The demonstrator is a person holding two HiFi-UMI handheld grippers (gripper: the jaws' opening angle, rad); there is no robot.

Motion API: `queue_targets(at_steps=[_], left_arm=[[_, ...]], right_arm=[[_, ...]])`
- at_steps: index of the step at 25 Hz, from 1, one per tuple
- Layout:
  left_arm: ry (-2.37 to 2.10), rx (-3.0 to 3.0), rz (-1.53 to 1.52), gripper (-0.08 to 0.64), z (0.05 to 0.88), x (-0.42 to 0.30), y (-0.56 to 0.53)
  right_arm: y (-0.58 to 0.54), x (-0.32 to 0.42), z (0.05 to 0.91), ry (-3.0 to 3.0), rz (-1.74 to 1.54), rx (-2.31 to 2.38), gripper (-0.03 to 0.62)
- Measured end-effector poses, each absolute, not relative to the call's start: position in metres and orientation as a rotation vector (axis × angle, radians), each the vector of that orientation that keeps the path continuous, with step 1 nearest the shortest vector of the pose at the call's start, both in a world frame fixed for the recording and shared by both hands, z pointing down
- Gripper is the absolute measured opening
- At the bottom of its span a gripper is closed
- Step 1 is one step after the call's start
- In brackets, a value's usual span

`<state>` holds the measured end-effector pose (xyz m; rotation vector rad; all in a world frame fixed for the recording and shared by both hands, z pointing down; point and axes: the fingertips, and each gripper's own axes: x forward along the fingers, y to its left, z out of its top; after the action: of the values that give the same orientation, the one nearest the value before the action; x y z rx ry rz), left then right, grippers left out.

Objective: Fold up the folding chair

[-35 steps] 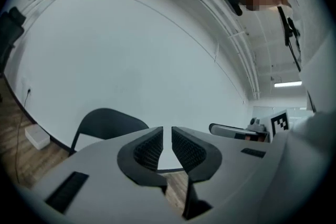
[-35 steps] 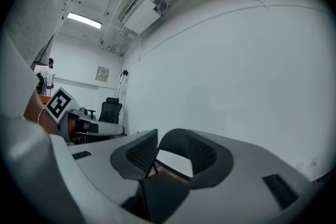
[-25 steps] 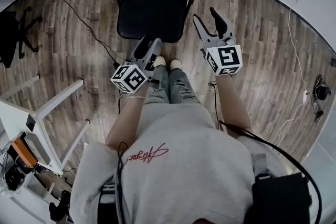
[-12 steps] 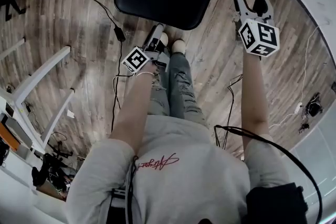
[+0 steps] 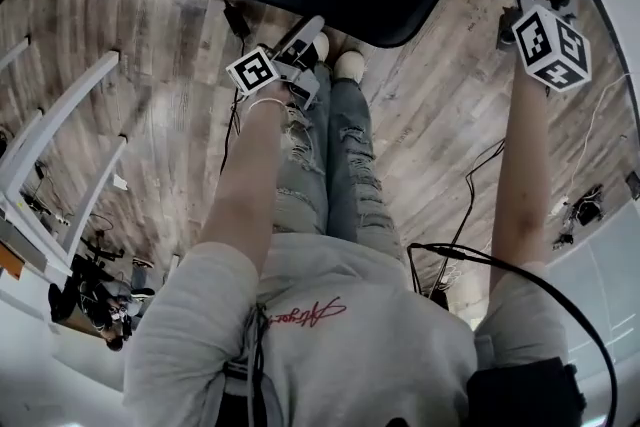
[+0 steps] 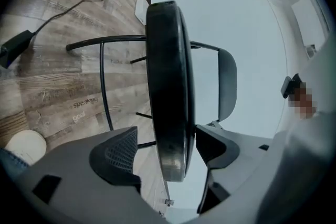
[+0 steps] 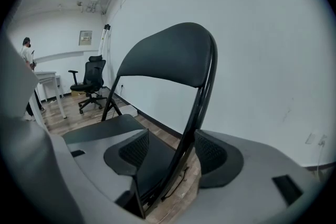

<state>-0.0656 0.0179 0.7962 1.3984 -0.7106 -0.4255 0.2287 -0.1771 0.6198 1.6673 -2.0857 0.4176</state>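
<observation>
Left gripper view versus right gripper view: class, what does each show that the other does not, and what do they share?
Only the left gripper view: a white shoe toe and a power adapter with its cable on the floor. Only the right gripper view: an office chair, a white table, a distant person. Both: the folding chair's seat and backrest, wood floor, white wall.

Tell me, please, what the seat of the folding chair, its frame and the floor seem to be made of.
Seat: probably padding under black vinyl or a leather-like cover; it is smooth, with a soft sheen along its rounded edge.
Frame: thin black tube, likely painted metal, with glossy highlights.
Floor: grey-brown planks with a wood grain; whether real wood or laminate cannot be told.
</observation>
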Motion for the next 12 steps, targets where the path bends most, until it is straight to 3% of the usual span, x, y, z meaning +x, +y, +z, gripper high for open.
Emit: queue_targets(at_steps=[4, 12], left_arm=[[-0.653, 1.403, -0.448, 0.350, 0.802, -0.061, 0.006], [-0.609, 1.509, -0.538, 0.374, 0.782, -0.046, -0.037]], right_arm=[[-0.178, 0.229, 0.619, -2.063, 0.295, 1.673, 0.258], [-0.229, 0.259, 0.612, -2.060, 0.442, 1.863, 0.256]])
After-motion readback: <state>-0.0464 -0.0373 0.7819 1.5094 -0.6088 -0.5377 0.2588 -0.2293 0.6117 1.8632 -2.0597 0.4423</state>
